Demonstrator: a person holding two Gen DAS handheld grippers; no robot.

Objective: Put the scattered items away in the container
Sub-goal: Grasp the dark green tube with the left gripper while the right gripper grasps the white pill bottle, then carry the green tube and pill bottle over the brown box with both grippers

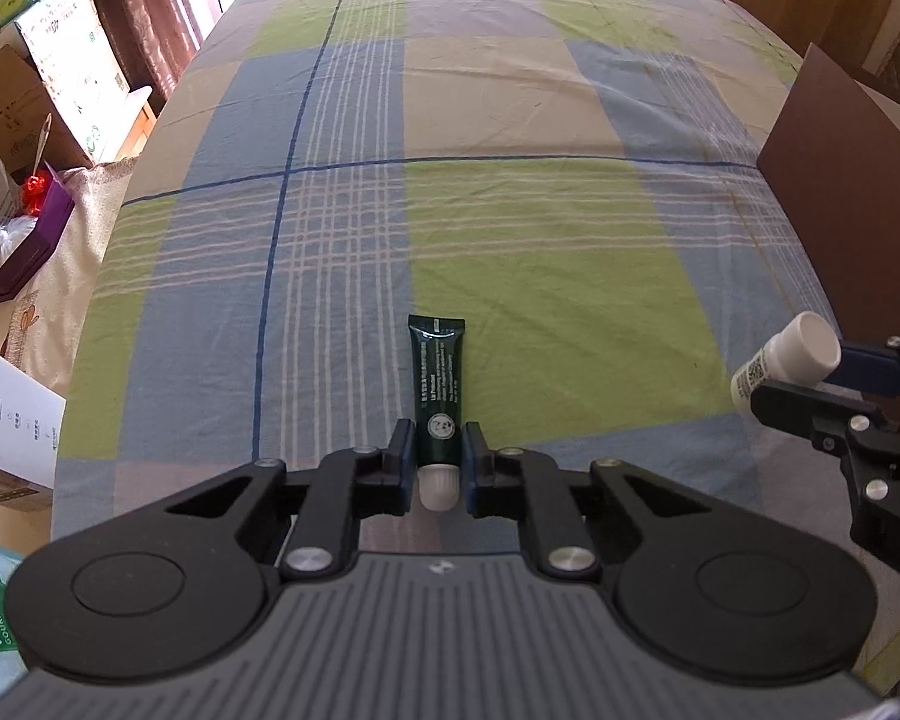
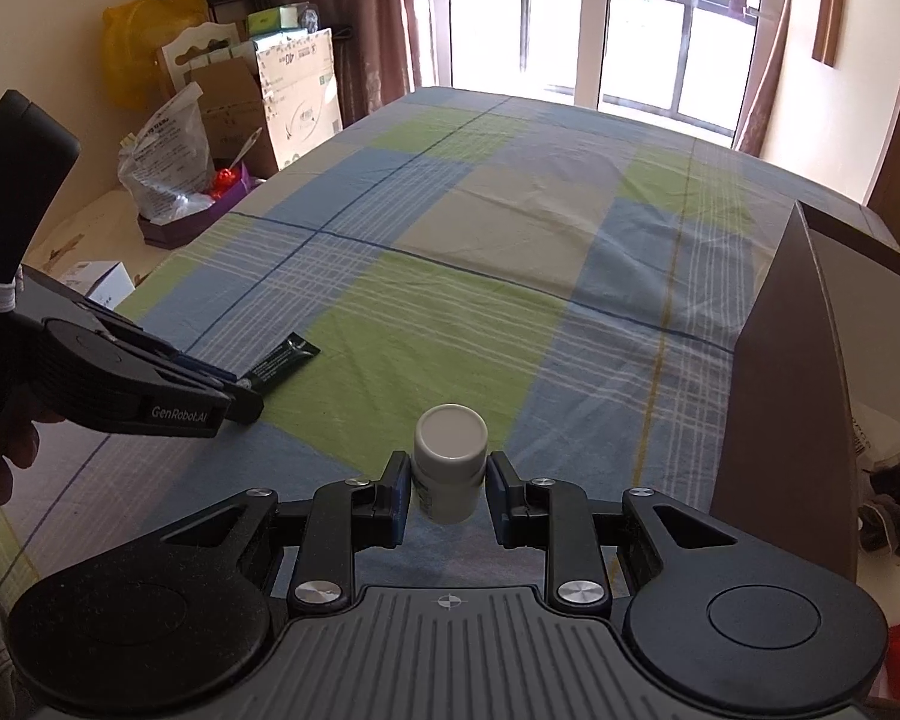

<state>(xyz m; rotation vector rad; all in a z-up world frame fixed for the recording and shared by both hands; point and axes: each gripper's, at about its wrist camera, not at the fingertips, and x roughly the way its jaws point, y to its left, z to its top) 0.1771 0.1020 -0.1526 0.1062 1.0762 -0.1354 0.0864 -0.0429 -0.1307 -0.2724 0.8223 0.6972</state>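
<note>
Left tongs are clamped on a dark tube resting on the bed; right tongs hold a white bottle aloft (box at right). A loose hold could let either slip.

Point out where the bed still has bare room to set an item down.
Free: the checked bedsheet beyond the dark green tube, out to the window end, and left to the bed edge. Crowded: the near strip, with the left tongs around the tube and the right tongs holding the white capped bottle beside the brown cardboard box.
</note>
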